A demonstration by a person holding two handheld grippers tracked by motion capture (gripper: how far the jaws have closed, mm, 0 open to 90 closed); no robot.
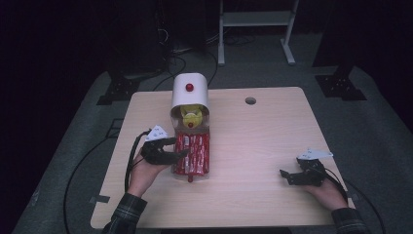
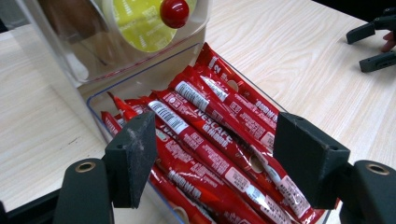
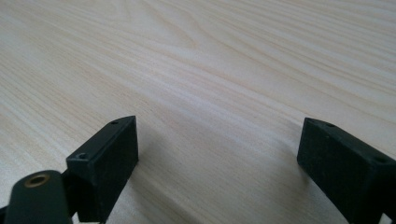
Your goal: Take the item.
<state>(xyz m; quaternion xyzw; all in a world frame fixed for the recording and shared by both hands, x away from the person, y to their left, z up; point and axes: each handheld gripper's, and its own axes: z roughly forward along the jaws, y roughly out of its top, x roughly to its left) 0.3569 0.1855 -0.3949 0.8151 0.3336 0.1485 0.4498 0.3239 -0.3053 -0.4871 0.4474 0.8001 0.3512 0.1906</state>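
We held the left gripper (image 2: 212, 158) partly open and empty over glossy red coffee sticks (image 2: 219, 149) with white labels, packed side by side in a clear tray (image 2: 140, 84) pulled out from a white-topped dispenser (image 1: 190, 90) mid-table (image 1: 258, 146).

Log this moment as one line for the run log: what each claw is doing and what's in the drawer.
left claw: open over red coffee sticks | drawer: pulled out | right claw: open, over bare table
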